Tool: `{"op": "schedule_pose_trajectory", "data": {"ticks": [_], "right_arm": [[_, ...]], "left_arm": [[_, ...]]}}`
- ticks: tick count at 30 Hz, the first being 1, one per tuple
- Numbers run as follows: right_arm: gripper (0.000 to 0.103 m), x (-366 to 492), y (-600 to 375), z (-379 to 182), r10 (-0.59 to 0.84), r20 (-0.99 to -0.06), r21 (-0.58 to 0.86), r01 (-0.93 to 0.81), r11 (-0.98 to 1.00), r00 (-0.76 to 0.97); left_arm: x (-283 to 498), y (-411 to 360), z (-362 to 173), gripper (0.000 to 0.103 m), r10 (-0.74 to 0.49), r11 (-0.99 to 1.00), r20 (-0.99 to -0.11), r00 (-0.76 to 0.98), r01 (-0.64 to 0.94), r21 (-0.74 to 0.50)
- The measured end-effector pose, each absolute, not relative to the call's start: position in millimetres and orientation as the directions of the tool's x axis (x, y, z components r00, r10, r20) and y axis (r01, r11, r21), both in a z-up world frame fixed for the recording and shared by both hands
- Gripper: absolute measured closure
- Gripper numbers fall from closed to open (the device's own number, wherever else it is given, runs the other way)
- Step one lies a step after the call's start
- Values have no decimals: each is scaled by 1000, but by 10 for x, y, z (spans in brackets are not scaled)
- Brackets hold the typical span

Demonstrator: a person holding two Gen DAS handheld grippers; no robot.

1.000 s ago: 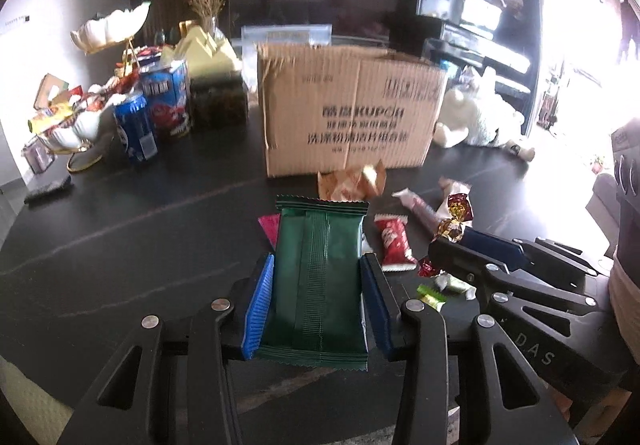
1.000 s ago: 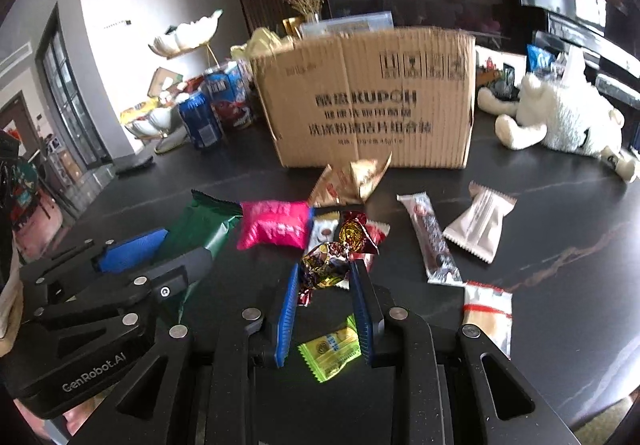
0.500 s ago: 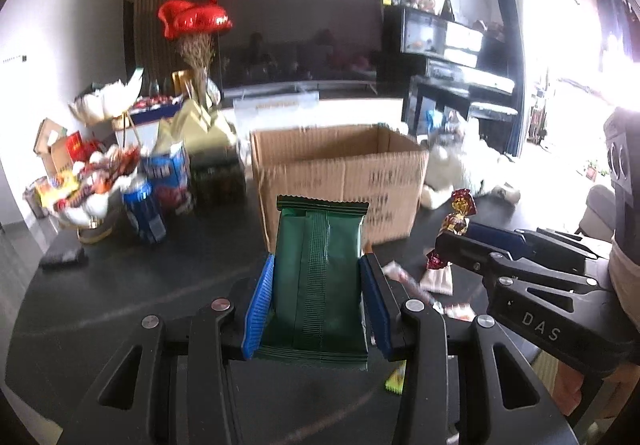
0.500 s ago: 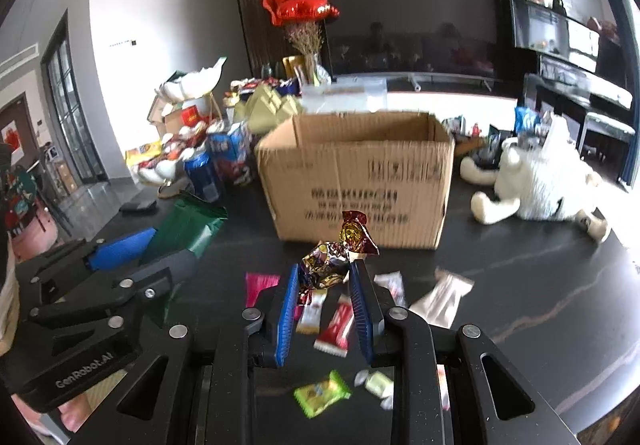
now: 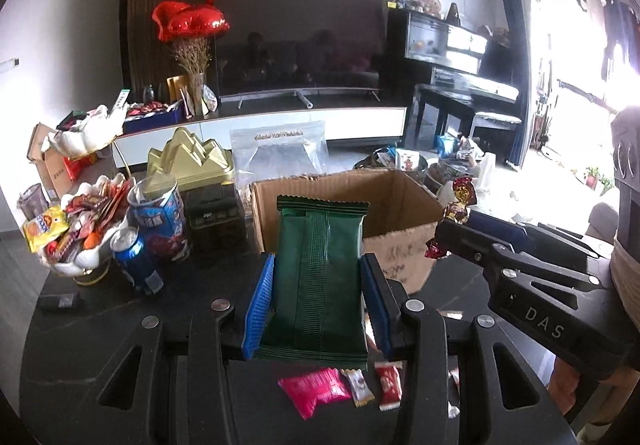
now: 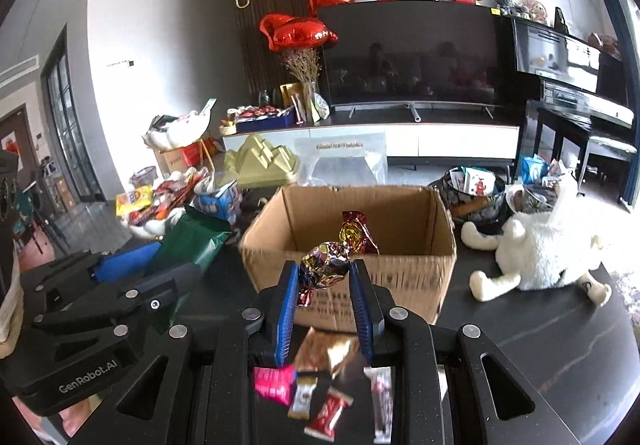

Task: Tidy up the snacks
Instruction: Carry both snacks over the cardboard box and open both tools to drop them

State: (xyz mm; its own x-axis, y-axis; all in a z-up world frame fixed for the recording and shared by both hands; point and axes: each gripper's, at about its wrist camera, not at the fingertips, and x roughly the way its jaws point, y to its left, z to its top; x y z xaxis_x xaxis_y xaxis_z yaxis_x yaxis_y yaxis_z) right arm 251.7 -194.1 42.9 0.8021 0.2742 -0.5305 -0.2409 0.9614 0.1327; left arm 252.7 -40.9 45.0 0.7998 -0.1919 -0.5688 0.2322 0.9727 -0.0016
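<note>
Biggest change from a second ago: both grippers have come way up off the table. Back then they were down among the loose snacks with the cardboard box [image 6: 348, 241] seen side-on; now both cameras look over its rim into the open top, and the leftover snacks sit low in the view, under the fingers. The room behind (TV, red heart balloons) shows far more than before.

The left gripper [image 5: 316, 297] has its blue pads clamped on the sides of the green packet [image 5: 320, 277], same hold as earlier. The jaws are fairly wide apart because the packet fills the gap. The packet stands upright in the air, in front of the near wall of the box and not inside it.

The right gripper [image 6: 325, 291] is squeezed nearly together on a foil-wrapped candy [image 6: 326, 265], gold and red, with one twisted end poking up toward the box opening. It's held in the air just short of the box's front wall.

Still down on the dark table [image 6: 540, 333]: a pink packet [image 5: 314, 391], a couple of small red and white bars [image 6: 326, 415], and a tan wrapper [image 6: 328, 353]. A white plush toy [image 6: 540, 245] lies right of the box.
</note>
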Motion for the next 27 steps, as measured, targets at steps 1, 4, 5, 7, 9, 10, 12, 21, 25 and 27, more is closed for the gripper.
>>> {"op": "schedule_pose_trajectory", "data": {"ticks": [1,4,5,7,9,10,12,21,25,27], "right_arm": [[75,2589,-1946,430,272,-534,135,-237,962,800],[75,2789,-1954,430,256,-549,125,-225,966,796],[75,2843,-1957,426,254,-554,124,-222,967,793],[75,2982,-1980,404,248,-567,126,-214,969,785],[75,3081,-1999,390,235,-577,120,-204,972,782],[75,3142,-2009,374,232,-581,120,-200,972,780],[75,3254,-2026,355,238,-589,131,-200,971,772],[71,3620,-1996,233,210,-616,108,-183,977,760],[60,3597,-2019,214,176,-618,88,-155,984,767],[60,3539,-2054,214,177,-615,100,-147,984,769]], "left_arm": [[2622,-426,472,60,-194,971,-575,795,238,2],[2811,-446,470,60,-190,971,-582,790,238,6],[2882,-455,464,60,-189,971,-588,787,238,6],[3035,-461,450,60,-189,972,-601,777,233,-4],[3172,-460,424,60,-195,972,-609,769,234,-16],[3217,-467,415,60,-196,972,-610,768,236,-15],[3320,-481,388,60,-193,972,-610,768,234,-12],[3769,-497,280,48,-184,975,-633,752,221,-22],[3685,-453,289,38,-168,980,-623,764,196,-24],[3608,-443,310,38,-177,979,-620,765,204,-29]]}}
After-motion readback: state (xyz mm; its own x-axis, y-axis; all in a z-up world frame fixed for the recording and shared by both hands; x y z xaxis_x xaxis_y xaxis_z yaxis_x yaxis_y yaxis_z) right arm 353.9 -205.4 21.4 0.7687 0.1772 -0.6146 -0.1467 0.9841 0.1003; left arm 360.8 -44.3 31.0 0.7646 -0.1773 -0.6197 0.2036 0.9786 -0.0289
